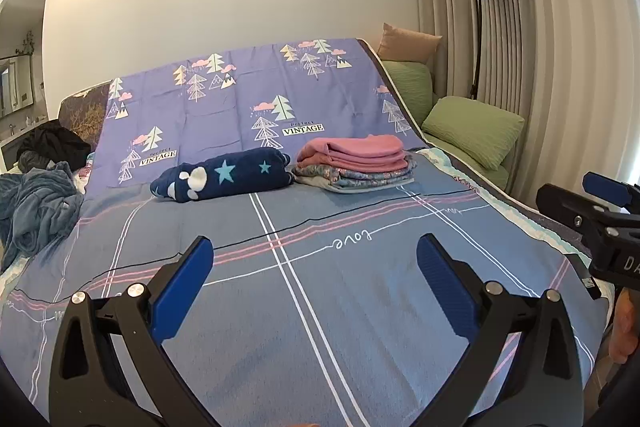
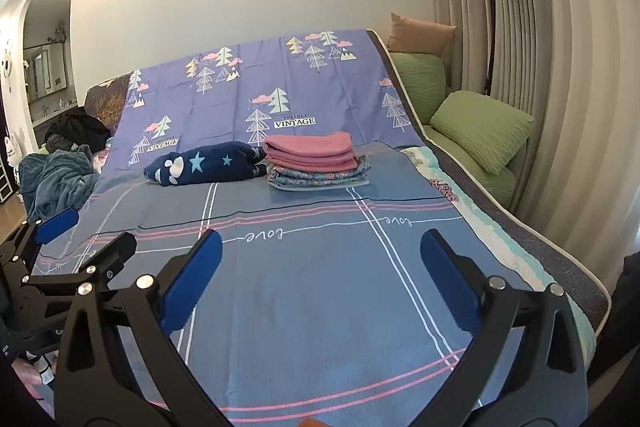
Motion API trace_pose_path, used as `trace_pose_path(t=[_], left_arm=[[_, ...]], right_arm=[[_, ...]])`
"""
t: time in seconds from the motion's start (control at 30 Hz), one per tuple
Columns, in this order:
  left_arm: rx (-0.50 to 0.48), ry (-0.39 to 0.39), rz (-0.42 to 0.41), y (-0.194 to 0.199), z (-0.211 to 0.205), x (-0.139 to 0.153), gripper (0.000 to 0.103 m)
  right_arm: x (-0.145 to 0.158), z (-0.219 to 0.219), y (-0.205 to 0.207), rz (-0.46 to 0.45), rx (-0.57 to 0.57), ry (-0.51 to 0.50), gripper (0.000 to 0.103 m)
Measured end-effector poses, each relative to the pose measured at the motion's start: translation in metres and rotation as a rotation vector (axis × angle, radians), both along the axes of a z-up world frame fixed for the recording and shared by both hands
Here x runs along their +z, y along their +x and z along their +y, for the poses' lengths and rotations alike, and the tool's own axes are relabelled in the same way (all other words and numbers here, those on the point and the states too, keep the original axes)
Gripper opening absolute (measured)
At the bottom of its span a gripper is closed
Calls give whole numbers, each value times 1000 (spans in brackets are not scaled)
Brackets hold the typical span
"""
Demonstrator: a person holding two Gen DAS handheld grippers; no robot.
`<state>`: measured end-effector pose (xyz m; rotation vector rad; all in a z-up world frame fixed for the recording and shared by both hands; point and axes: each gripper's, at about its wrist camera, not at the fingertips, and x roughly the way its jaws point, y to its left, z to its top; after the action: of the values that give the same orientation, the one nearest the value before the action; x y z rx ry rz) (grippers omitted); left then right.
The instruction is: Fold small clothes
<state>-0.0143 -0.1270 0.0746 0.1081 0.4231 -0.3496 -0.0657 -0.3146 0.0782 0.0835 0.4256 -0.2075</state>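
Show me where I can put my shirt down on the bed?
The bare sheet between the tongs and the folded stack is free. The back is crowded: navy bundle beside the stack.

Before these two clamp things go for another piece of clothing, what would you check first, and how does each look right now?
1. Left gripper open and empty: ok.
2. Right gripper open and empty: ok.
3. Bedsheet in front of both bare, room to fold: ok.
4. Folded stack with pink garment on top, sitting square: ok.
5. Navy star garment folded: not ok, a loose bundle beside the stack.
6. More unfolded clothes within reach: cannot tell; a blue-grey heap lies at the left bed edge.
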Motion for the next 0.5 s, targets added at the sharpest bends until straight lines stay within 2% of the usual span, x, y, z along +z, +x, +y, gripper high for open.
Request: trace_pose_path(t=[0.5], left_arm=[[23,7,3,-5,6,1,102]], right_arm=[[-3,1,-3,12,4,-10,101]])
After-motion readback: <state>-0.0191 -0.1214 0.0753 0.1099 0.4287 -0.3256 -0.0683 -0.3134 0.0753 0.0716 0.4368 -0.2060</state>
